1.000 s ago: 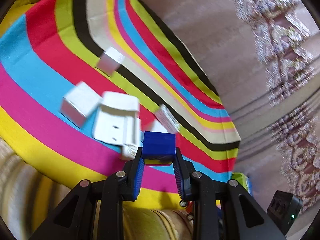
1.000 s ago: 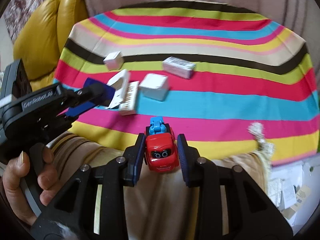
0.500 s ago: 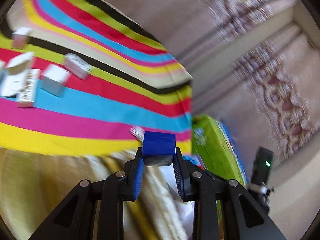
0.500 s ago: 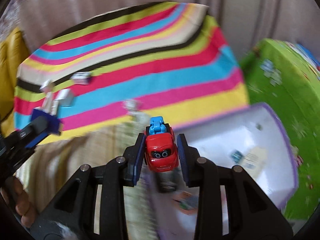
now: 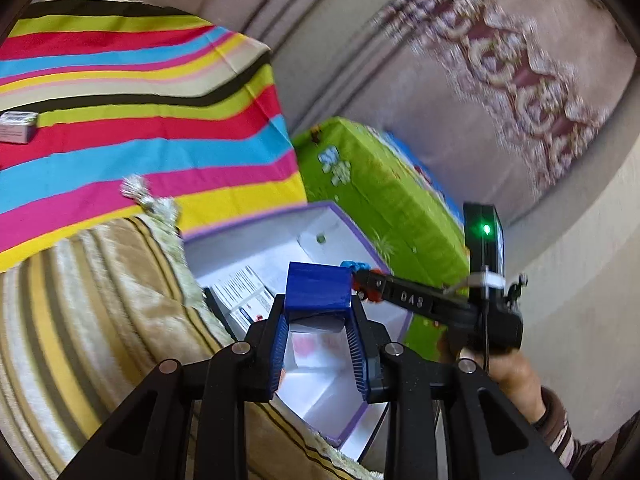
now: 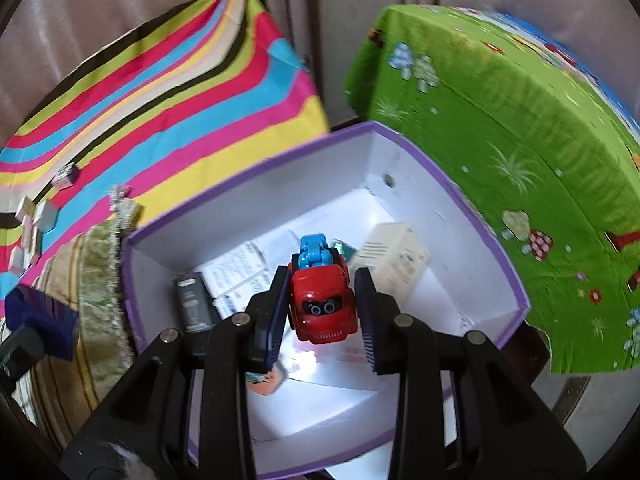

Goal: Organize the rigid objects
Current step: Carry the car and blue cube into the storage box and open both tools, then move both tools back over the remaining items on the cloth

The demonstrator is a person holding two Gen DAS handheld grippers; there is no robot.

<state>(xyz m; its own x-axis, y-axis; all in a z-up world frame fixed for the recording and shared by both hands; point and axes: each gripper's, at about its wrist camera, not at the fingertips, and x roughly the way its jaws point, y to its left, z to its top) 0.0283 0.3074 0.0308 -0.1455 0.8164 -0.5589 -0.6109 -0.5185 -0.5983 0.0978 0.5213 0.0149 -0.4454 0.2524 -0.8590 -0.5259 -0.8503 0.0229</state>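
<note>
Two loads are held over the purple-rimmed box (image 6: pixel 400 148) at once, and that crowding is judged the main hazard. A blue block (image 5: pixel 318 290) is pinched between the pads of the left tongs (image 5: pixel 318 320); a red toy car (image 6: pixel 322 300) with a blue top is pinched by the right tongs (image 6: pixel 322 308), directly above the box interior. In the left wrist view the right tongs (image 5: pixel 362 282) are seen just beside the blue block, close enough that a knock could be expected if both are lowered together, and either thing could be jolted loose.

The box floor is already occupied: a cream carton (image 6: pixel 394 258), a dark flat item (image 6: pixel 194 306) and printed packets (image 6: pixel 236 276) are lying there. A car released from this height could bounce off them or roll on its wheels against the wall. The block appears to sit nearer the striped cushion (image 5: pixel 100 320) than the box centre, so a drop onto the rim or the cushion is possible. Several small boxes (image 6: pixel 36 216) remain on the striped surface (image 6: pixel 168 92).
</note>
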